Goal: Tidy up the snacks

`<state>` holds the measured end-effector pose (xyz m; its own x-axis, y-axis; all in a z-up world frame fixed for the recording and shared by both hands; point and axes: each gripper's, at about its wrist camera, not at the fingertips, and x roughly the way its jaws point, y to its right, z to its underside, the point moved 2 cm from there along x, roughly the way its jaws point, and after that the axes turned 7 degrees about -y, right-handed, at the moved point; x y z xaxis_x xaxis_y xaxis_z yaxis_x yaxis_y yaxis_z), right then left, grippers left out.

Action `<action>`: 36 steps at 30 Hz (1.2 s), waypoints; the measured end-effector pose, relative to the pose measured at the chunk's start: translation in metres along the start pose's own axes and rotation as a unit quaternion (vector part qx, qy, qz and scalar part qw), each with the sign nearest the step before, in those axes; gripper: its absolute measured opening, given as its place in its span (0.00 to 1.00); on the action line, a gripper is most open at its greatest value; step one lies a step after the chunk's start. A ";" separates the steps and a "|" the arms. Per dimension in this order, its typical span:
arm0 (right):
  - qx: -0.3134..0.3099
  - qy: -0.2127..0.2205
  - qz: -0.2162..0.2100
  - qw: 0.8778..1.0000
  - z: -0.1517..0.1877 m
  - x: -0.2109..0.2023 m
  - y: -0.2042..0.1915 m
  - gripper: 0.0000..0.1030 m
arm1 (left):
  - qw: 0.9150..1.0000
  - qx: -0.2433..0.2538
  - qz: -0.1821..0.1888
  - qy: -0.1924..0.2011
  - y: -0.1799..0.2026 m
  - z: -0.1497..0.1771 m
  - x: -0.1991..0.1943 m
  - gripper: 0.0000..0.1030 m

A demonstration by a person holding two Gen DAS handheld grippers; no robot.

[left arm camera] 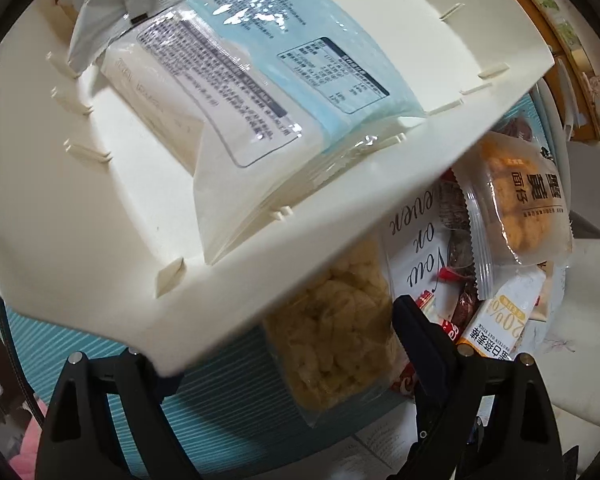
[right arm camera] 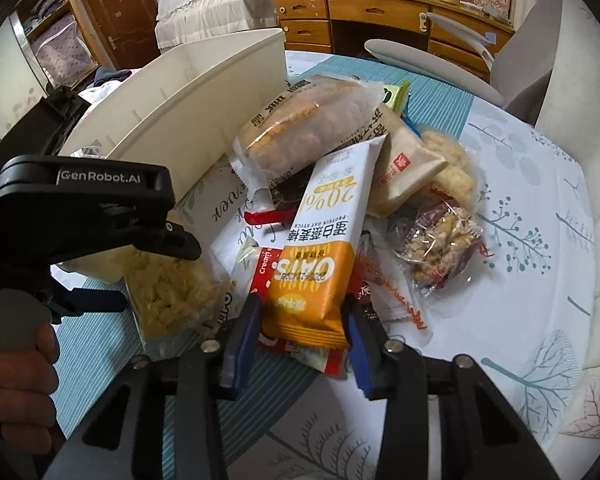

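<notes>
Right wrist view: a table (right arm camera: 520, 184) under a white cloth printed with trees and a teal ribbed mat fills the scene, largest of all. On its left stands a cream storage box (right arm camera: 172, 92) with slotted inner walls, open at the top. Just right of the box lies a loose pile of snacks. At the far side of the pile is a clear pack of golden biscuits (right arm camera: 296, 120); beside it, to the right, a tan wrapped cake (right arm camera: 404, 168) and a clear bag of nut clusters (right arm camera: 436, 248). At the near left lies a bag of pale puffed pieces (right arm camera: 168, 292), touching the box's corner. On top of the pile, pointing toward the camera, is the orange-and-white oat bar (right arm camera: 320, 248). The right gripper (right arm camera: 300, 320) has its blue pads on either side of the bar's near end, pinching it. The left gripper (right arm camera: 100, 208), held by a hand (right arm camera: 16, 364), hangs over the box's near corner.

Left wrist view: the box (left arm camera: 100, 240) holds a big clear bag with a blue and white label (left arm camera: 236, 92) and a grey packet (left arm camera: 96, 20) behind it. The left gripper (left arm camera: 276, 360) is spread wide, one finger under the box's rim, nothing held
</notes>
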<state>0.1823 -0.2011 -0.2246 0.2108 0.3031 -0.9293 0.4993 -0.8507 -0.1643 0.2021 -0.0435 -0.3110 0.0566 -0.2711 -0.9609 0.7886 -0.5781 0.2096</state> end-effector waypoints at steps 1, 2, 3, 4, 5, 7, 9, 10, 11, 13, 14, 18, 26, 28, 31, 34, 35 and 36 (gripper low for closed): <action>0.001 -0.001 -0.001 1.000 0.000 0.001 0.001 0.37 | 1.000 0.002 -0.003 0.001 0.001 -0.001 0.000 0.88; 0.001 0.000 -0.004 1.000 0.000 0.001 0.001 0.36 | 1.000 0.002 -0.003 0.002 0.002 -0.002 0.000 0.88; 0.002 0.000 -0.006 1.000 0.001 0.000 0.000 0.36 | 1.000 0.003 -0.005 0.002 0.002 -0.002 0.000 0.87; 0.004 0.001 -0.009 1.000 0.001 0.000 0.000 0.36 | 1.000 0.004 -0.008 0.002 0.003 -0.003 0.000 0.83; 0.008 0.001 -0.013 1.000 0.001 -0.001 0.000 0.36 | 1.000 0.005 -0.007 0.003 0.004 -0.002 0.000 0.81; 0.013 0.000 -0.021 1.000 0.001 -0.001 0.001 0.36 | 1.000 0.008 0.005 0.005 0.004 0.000 -0.004 0.65; 0.013 0.001 -0.025 1.000 0.000 -0.003 0.000 0.35 | 1.000 0.014 0.003 -0.002 0.001 0.002 -0.006 0.65; 0.013 0.001 -0.027 1.000 0.000 -0.004 0.000 0.35 | 1.000 0.018 -0.001 -0.005 0.002 0.003 -0.006 0.64; 0.014 0.000 -0.029 0.999 0.000 -0.005 -0.001 0.35 | 1.000 0.020 -0.004 -0.009 0.001 0.004 -0.006 0.64; 0.017 -0.002 -0.037 0.999 0.000 -0.006 -0.002 0.35 | 1.000 0.019 -0.007 -0.020 -0.002 0.008 -0.005 0.64; 0.018 -0.003 -0.040 0.999 0.000 -0.007 -0.003 0.35 | 0.999 0.018 -0.010 -0.025 -0.004 0.011 -0.005 0.64; 0.019 0.000 -0.042 0.999 0.001 -0.012 -0.007 0.34 | 0.998 0.024 -0.033 -0.045 -0.009 0.015 -0.005 0.64; 0.052 0.009 -0.059 0.997 0.005 -0.031 -0.014 0.29 | 0.993 0.009 -0.065 -0.095 -0.040 0.027 -0.009 0.63; 0.062 0.008 -0.067 0.996 0.006 -0.034 -0.015 0.05 | 0.992 -0.003 -0.071 -0.107 -0.051 0.029 -0.014 0.63; 0.087 0.008 -0.087 0.992 0.009 -0.040 -0.016 0.05 | 0.991 -0.010 -0.078 -0.111 -0.066 0.033 -0.025 0.63; 0.098 0.016 -0.092 0.991 0.011 -0.045 -0.018 0.05 | 0.991 -0.014 -0.078 -0.105 -0.071 0.029 -0.042 0.63; 0.101 0.020 -0.091 0.991 0.011 -0.046 -0.018 0.05 | 0.992 -0.015 -0.077 -0.100 -0.073 0.027 -0.049 0.63; 0.105 0.025 -0.093 0.990 0.012 -0.048 -0.018 0.04 | 0.992 -0.016 -0.077 -0.095 -0.081 0.034 -0.054 0.63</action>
<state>0.1534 -0.2050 -0.1808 0.1758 0.4792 -0.8599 0.3494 -0.8470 -0.4006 0.1142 -0.0082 -0.2699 -0.1795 -0.3240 -0.9289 0.7981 -0.6001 0.0550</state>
